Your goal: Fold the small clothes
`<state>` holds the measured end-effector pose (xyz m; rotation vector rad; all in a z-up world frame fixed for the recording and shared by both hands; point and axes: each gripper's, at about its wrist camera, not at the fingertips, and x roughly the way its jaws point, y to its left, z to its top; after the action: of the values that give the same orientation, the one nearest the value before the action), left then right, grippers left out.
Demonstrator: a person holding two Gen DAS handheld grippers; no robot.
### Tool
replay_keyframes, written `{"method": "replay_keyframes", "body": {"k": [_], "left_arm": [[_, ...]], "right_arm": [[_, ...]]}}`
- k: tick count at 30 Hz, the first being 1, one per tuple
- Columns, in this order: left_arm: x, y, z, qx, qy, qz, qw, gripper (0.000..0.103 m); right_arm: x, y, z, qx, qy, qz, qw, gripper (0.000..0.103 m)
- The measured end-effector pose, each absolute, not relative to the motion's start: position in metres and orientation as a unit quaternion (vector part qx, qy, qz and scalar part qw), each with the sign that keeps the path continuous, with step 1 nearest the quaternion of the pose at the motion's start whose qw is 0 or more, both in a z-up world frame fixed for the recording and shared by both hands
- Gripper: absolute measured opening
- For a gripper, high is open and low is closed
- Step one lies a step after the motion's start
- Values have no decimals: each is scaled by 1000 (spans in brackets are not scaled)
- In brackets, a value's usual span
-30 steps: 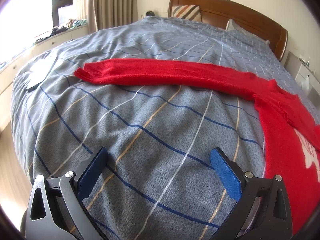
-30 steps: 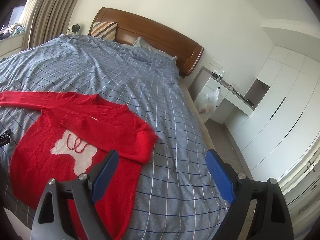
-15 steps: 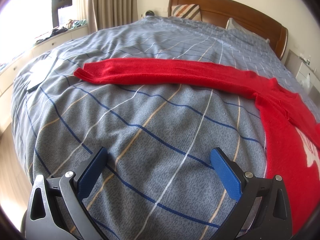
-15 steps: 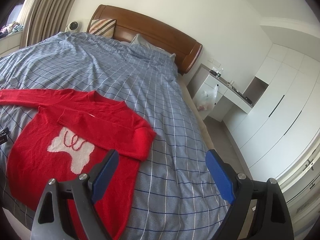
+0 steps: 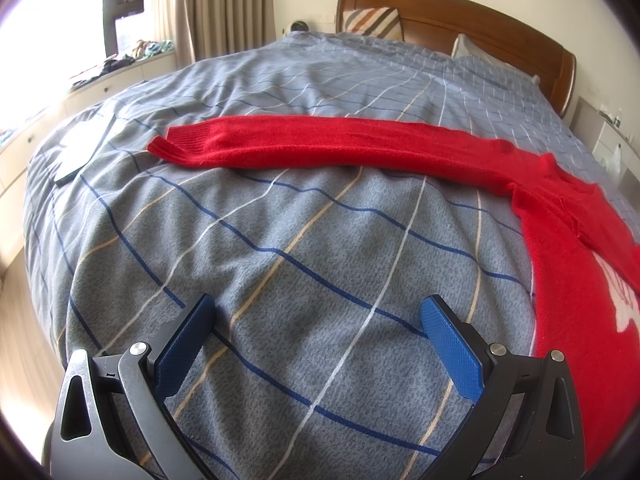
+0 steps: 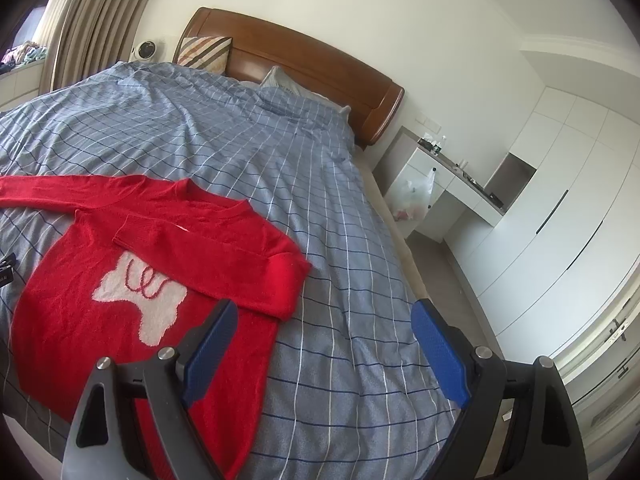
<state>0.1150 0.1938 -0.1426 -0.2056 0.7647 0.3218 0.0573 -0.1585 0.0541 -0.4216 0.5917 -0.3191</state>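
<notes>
The sweater is bright red, with a white patch on its chest carrying a looped red scribble; the sleeve stretched toward the bed's left edge is the same red, ribbed at the cuff; the bedspread is grey-blue, checked with dark blue, white and tan lines; the headboard is reddish-brown wood; the cushion against it is striped diagonally in brown, cream and grey; the curtains are beige; the wardrobe is white; both grippers' pads are blue on black and grey frames.
</notes>
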Motion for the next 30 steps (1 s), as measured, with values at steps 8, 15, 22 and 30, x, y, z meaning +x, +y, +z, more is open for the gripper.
{"method": "replay_keyframes", "body": {"k": [8,15,22,30], "left_arm": [[116,193,-142,-99,371,156,910,103],[112,196,-143,-106,373,150,910,103],[99,239,-125,-190,359,90,909,103],[137,385,-123,-331,352,146,863,102]], "right_arm": [[58,-159,51,-206,292,-153,921,88],[52,-158,27,-141,296,-55,943,88],[46,-185,-62,-109,357,-53,926,88],[28,-242,-104,-60,386,-106,914,88]]}}
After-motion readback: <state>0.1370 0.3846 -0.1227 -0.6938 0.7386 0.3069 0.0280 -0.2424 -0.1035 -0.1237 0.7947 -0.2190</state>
